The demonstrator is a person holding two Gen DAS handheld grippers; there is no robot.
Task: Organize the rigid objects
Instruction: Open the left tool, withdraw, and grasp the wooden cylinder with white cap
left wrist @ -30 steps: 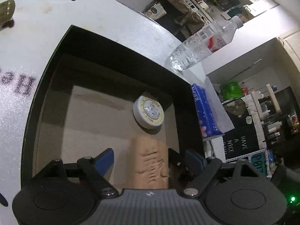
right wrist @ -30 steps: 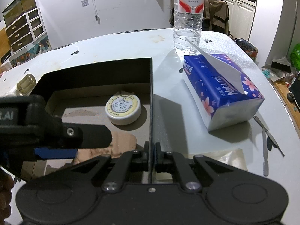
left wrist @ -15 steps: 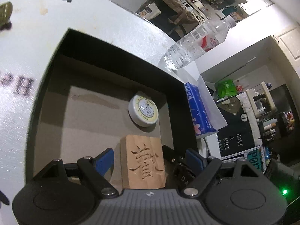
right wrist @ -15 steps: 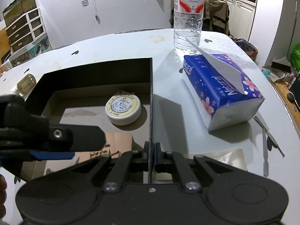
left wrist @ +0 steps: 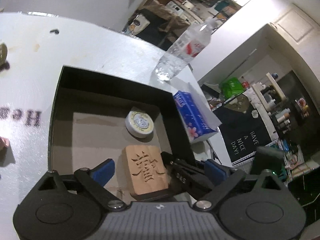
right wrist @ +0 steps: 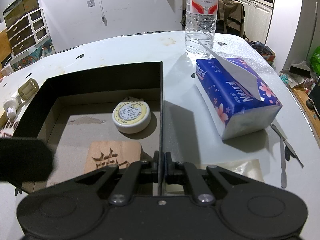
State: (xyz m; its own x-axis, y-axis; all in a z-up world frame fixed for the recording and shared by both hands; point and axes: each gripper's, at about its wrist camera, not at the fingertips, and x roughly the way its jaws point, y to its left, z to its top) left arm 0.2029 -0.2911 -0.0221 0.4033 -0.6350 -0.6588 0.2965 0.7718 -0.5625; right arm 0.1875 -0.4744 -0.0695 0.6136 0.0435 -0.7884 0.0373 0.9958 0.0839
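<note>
Left wrist view first: you're looking down into the black box (left wrist: 112, 84), its dark walls rising on the far and right sides, with the white table (left wrist: 90, 46) beyond them. The cardboard floor has bare room on the left half. On the right, the round white tin (left wrist: 140, 125) sits near the far right corner, and the wooden block (left wrist: 147, 171) with its carved character lies flat just this side of it, close to the right wall. Your left gripper (left wrist: 158, 169) has its blue-padded fingers (left wrist: 105, 170) spread wide, one either side of the block, neither touching it. The right pad is partly masked by your other gripper's black arm. The water bottle (left wrist: 185, 50) and the blue tissue pack (left wrist: 193, 120) stand outside the box to the right.

Right wrist view now: your right gripper (right wrist: 162, 163) is pinched together on the box's right wall (right wrist: 161, 104), the thin edge running straight away between the fingers. Left of that wall the tin (right wrist: 131, 117) and the block (right wrist: 114, 156) lie on the floor; the block's near end is cut off by the gripper body. Right of the wall, open table, then the tissue pack (right wrist: 238, 98) and bottle (right wrist: 201, 18). A blurred black shape at the left edge hides the near left corner.
</note>
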